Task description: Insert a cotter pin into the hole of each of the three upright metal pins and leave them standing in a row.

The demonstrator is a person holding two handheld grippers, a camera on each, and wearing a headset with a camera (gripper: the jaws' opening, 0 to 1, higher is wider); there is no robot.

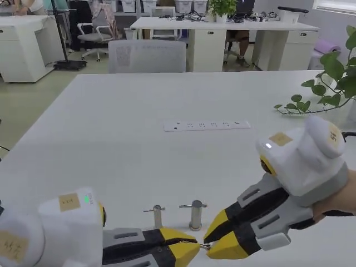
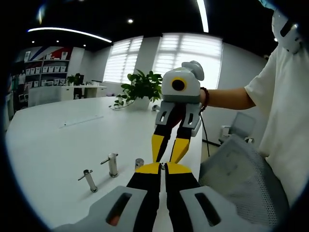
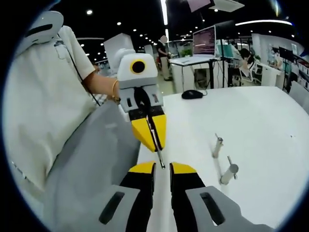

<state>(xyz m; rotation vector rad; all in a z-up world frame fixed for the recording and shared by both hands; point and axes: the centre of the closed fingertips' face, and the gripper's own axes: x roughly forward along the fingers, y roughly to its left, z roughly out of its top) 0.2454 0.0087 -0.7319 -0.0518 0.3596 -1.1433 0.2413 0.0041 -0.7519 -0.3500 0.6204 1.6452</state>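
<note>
Two fitted metal pins (image 1: 196, 214) stand just beyond your meeting tips in the head view. Left gripper view: the left hand-held gripper (image 2: 162, 167) has its jaws together, with the third metal pin (image 2: 139, 163) just beside its tip. Right gripper view: it clamps the cotter pin (image 3: 158, 155), whose free end sits between the nearly closed jaws of the right hand-held gripper (image 3: 162, 167); I cannot tell whether they grip it. Keep the cotter pin level with the hole, which is too small to see.

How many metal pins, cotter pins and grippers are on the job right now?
Upright metal pins: 3
Cotter pins: 3, two through pins, one held in the left gripper jaws
Grippers: 2, counting the right gripper
Total: 8
</note>
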